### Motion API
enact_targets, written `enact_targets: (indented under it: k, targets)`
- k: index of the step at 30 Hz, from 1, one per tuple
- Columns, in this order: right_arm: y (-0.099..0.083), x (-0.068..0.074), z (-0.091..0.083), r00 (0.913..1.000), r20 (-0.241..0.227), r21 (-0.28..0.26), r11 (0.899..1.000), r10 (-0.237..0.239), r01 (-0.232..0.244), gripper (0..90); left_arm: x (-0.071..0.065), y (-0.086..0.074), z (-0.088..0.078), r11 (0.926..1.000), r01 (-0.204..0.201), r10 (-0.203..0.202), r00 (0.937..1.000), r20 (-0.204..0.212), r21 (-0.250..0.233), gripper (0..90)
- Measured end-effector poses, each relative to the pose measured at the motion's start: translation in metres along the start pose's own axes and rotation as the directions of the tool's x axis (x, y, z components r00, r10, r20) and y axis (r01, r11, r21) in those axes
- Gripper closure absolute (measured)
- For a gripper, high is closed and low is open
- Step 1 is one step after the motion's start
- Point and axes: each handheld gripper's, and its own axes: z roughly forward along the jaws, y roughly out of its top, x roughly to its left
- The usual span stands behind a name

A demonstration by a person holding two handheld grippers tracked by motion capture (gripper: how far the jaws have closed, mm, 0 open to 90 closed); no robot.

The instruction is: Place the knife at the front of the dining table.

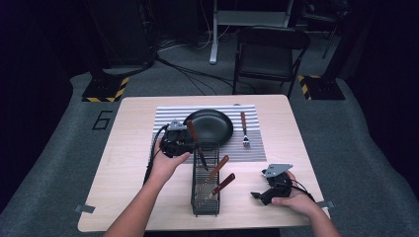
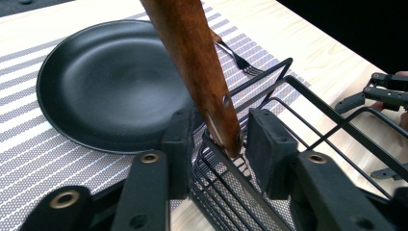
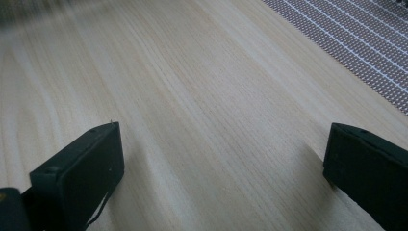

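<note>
Left hand-held gripper (image 2: 216, 144) sits at the far end of the wire basket (image 1: 205, 180), jaws either side of a wooden-handled utensil (image 2: 195, 67). Pads look near the handle's lower end, but a gap shows on each side; cannot tell whether they clamp it. The utensil stands tilted, working end down inside the basket.

Risk (judgement): if the grip is loose, the smooth tapered handle could slip and drop back, or the working end could snag on the wires and drag the basket.

Handle is reddish-brown, glossy, with a rivet near the lower end. Two similar utensils (image 1: 221, 178) lie slanted in the basket.

Black plate (image 1: 210, 127) rests on striped placemat (image 1: 165, 116); fork (image 1: 244, 129) just beside it.

Right hand-held gripper (image 1: 269, 190) rests on the table (image 1: 128, 128), jaws wide apart, empty.
</note>
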Motion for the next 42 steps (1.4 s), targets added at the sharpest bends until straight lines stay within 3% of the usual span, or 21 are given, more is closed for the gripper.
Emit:
enact_targets:
  k: [5, 17, 31, 34, 42]
  targets:
    - [0.000, 0.000, 0.000, 1.0000, -0.001, 0.000, 1.000, 0.000, 0.000, 0.0, -0.001, 0.000, 0.004, 0.9999, -0.015, 0.015, 0.9999, -0.002, 0.004, 68.5]
    - [0.000, 0.000, 0.000, 1.0000, 0.000, 0.000, 1.000, -0.001, 0.001, 0.0, -0.005, -0.003, 0.002, 0.9994, -0.032, 0.032, 0.9991, -0.029, -0.011, 69.4]
    - [0.000, 0.000, 0.000, 1.0000, -0.001, -0.001, 1.000, -0.001, 0.001, 0.0, -0.002, -0.001, -0.006, 0.9982, -0.026, 0.024, 0.9995, -0.022, -0.054, 74.4]
    - [0.000, 0.000, 0.000, 1.0000, -0.001, 0.000, 1.000, 0.004, -0.004, 0.0, -0.002, 0.000, -0.009, 0.9977, -0.014, 0.015, 0.9999, 0.003, -0.067, 77.5]
    - [0.000, 0.000, 0.000, 1.0000, -0.001, 0.001, 1.000, 0.003, -0.003, 0.0, -0.009, 0.009, -0.016, 0.9972, -0.053, 0.053, 0.9986, 0.002, -0.053, 80.3]
